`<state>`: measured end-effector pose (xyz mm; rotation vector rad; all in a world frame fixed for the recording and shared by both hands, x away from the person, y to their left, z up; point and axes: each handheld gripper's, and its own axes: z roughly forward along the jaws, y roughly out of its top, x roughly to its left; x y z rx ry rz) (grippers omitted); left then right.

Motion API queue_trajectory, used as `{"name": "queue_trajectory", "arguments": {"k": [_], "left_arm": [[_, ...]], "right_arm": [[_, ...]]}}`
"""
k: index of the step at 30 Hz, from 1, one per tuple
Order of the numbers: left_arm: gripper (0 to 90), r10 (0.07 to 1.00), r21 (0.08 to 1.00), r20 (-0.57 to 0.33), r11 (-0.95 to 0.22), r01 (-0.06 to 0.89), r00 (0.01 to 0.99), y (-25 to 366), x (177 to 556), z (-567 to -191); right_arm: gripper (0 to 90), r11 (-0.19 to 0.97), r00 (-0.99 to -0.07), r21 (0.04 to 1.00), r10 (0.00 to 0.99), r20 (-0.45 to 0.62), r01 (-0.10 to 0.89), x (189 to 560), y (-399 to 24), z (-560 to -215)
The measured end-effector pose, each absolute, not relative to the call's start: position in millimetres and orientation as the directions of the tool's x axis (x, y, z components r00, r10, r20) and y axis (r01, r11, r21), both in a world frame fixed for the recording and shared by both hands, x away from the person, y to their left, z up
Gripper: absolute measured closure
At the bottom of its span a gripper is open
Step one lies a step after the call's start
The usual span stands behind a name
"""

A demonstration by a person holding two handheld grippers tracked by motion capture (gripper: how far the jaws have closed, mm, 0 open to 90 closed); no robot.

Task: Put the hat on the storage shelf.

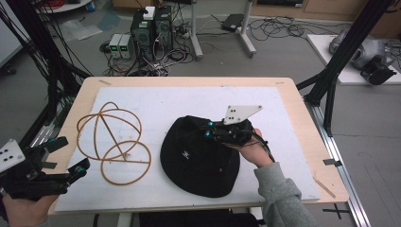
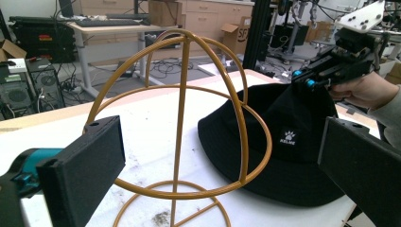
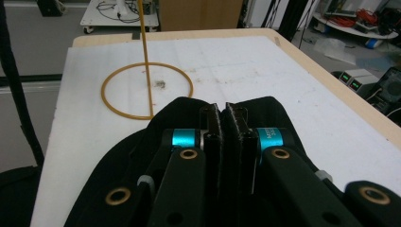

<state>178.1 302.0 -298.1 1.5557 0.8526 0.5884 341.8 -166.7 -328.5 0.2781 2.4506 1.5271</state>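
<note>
1. Evidently pinching the crown of the black bucket hat (image 1: 198, 158) with the right claw (image 1: 209, 128): jaws pressing together with a fold of black fabric caught between the pads, seen clearest in the right gripper view (image 3: 226, 137).
2. Likely gripping at the crown so as to lift the hat clear and carry it onto the wire hat stand (image 1: 113, 142).
3. Lying flat on the white tabletop (image 1: 283, 123), brim spreading toward the person, right of the stand and just beside its base ring (image 3: 146, 90).
4. Sitting directly under and around the right claw, crown fabric rising into the pads.
5. Hovering at the near left corner with the left claw (image 1: 66, 161), jaws standing wide apart and gripping nothing.
6. Framing the golden stand (image 2: 182, 118) between those spread jaws, probably waiting to steady it; hat (image 2: 283, 146) lying beyond, well apart from this claw.
</note>
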Motion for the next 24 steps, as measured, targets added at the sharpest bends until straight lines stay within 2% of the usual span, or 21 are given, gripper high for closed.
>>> {"name": "queue_trajectory", "arguments": {"k": [14, 24], "left_arm": [[1.7, 0.791, 0.982, -0.098, -0.022, 0.189, 0.604, 302, 178, -298], [1.7, 0.787, 0.981, -0.098, -0.028, 0.193, 0.609, 298, 180, -299]], "right_arm": [[86.1, 0.402, -0.956, 0.916, 0.270, -0.112, 0.007, 340, -178, -280], [86.1, 0.373, -0.967, 0.928, 0.232, -0.105, -0.011, 344, -188, -231]]}}
